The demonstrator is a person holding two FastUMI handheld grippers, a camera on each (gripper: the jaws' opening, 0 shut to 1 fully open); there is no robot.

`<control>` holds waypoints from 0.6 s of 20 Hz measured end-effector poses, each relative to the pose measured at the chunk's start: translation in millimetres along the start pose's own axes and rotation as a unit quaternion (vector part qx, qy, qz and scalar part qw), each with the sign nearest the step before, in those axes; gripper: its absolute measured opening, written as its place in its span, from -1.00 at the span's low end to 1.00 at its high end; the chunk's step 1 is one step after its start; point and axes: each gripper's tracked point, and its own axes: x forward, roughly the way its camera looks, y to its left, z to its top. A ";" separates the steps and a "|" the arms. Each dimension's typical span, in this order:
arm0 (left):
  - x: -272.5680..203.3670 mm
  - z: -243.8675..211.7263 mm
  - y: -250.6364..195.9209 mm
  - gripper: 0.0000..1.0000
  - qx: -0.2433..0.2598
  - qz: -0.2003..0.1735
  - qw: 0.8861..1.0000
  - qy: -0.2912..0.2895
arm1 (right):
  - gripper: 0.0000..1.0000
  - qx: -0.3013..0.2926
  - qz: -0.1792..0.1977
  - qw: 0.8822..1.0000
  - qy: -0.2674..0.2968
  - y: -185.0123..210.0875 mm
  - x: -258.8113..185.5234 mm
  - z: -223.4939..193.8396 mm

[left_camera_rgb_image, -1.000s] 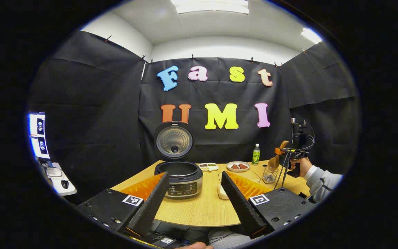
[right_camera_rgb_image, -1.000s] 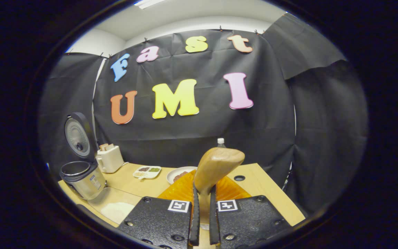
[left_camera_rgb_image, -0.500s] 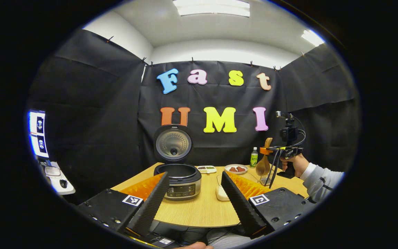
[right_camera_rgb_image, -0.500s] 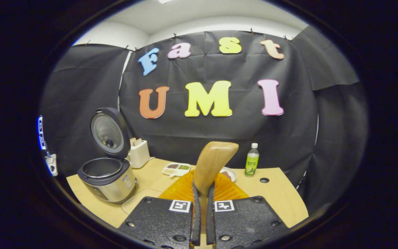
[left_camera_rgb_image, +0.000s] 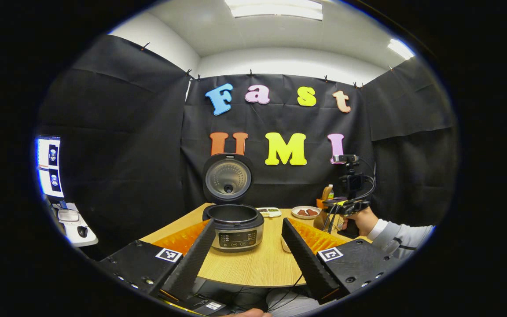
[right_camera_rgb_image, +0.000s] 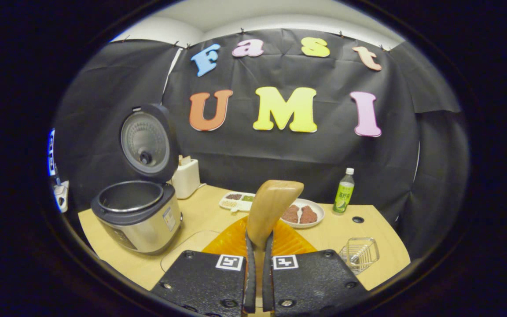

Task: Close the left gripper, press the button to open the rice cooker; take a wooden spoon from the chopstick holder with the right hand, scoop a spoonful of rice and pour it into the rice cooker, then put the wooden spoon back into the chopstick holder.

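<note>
In the left gripper view, the left gripper [left_camera_rgb_image: 247,246] gapes wide and empty before the silver rice cooker with its round lid raised [left_camera_rgb_image: 235,222]; the right gripper [left_camera_rgb_image: 339,207] has swung nearer. In the right gripper view, it clamps the pale wooden spoon [right_camera_rgb_image: 271,207], now clear of the wire chopstick holder [right_camera_rgb_image: 359,253] at right; scooping comes next.

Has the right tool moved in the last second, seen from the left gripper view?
Yes. The right tool, holding the wooden spoon, has moved left and down, toward the rice cooker.

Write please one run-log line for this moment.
cooker: lid open | right gripper: shut on spoon | left gripper: open, holding nothing | holder: on table
</note>
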 end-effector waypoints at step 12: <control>4.5 -15.0 1.9 0.92 -0.014 -0.006 1.000 0.016 | -0.77 0.170 0.053 0.981 0.076 28.0 -11.4 -64.2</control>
